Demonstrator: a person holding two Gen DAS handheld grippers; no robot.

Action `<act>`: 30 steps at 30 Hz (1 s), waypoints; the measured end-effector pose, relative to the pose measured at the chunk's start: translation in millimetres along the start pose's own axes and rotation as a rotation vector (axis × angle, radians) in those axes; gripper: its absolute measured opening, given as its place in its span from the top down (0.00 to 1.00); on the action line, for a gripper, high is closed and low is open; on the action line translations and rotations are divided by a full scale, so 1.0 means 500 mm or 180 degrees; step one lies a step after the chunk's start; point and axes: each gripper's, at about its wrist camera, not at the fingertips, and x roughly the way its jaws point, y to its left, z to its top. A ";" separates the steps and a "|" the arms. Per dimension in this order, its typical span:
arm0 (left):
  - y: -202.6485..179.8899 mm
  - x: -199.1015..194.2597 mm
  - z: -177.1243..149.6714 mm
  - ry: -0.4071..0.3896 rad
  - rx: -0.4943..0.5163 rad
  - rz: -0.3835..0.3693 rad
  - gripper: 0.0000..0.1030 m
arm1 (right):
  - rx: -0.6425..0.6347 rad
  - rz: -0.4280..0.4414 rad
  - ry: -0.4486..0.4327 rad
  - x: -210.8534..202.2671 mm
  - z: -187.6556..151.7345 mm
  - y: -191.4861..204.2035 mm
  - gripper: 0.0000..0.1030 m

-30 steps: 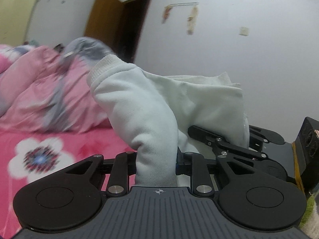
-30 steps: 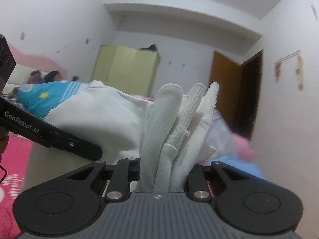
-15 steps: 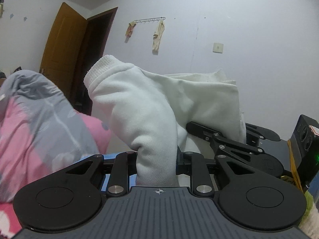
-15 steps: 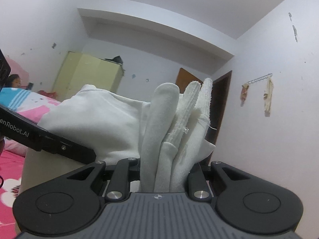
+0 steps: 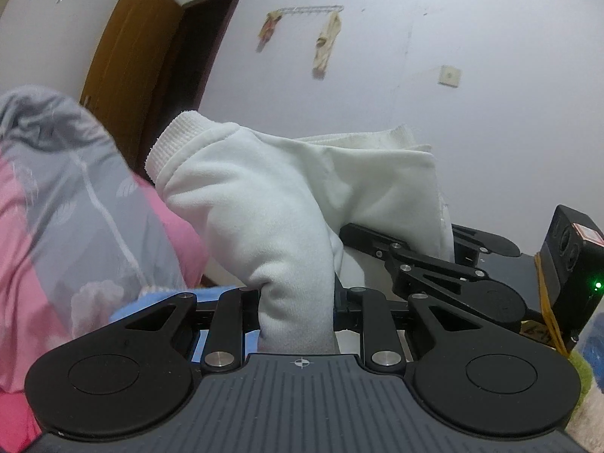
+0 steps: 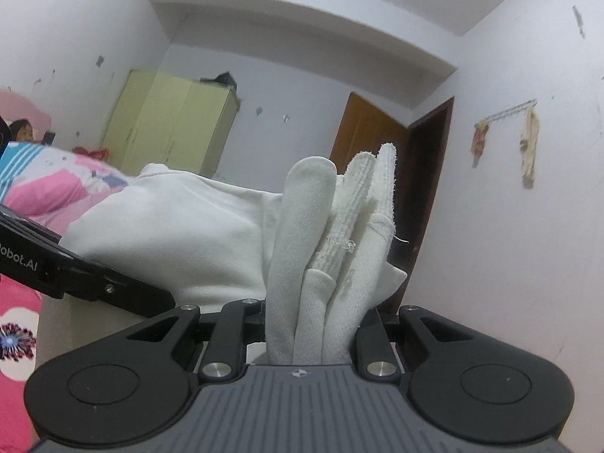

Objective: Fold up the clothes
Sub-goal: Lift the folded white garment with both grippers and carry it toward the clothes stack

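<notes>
A white fleece garment (image 5: 264, 204) with a ribbed cuff (image 5: 170, 151) hangs between my two grippers, lifted off the bed. My left gripper (image 5: 296, 298) is shut on one thick fold of it. Its fingertips are buried in the cloth. My right gripper (image 6: 309, 313) is shut on several bunched layers and ribbed edges of the same garment (image 6: 181, 234). In the left wrist view the right gripper (image 5: 430, 239) sits close on the right, with cloth draped over it. A part of the left gripper's frame (image 6: 83, 279) shows at the left of the right wrist view.
A pink and grey duvet (image 5: 56, 207) lies heaped at the left. The pink flowered bed sheet (image 6: 15, 324) is low at the left. A brown door (image 5: 139, 56) stands open. A yellow wardrobe (image 6: 173, 128) is at the back, a person (image 6: 20, 130) beside the bed, and rags hang on wall hooks (image 5: 324, 41).
Both grippers have carried the garment sideways and somewhat up. The flowered sheet has left the left wrist view, and the door and wall fill it. Both grips look unchanged.
</notes>
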 end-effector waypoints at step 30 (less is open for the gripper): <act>0.368 0.174 -0.095 0.0471 -0.1494 0.0387 0.42 | 0.1706 -0.0410 0.0588 0.324 -0.214 -0.235 0.34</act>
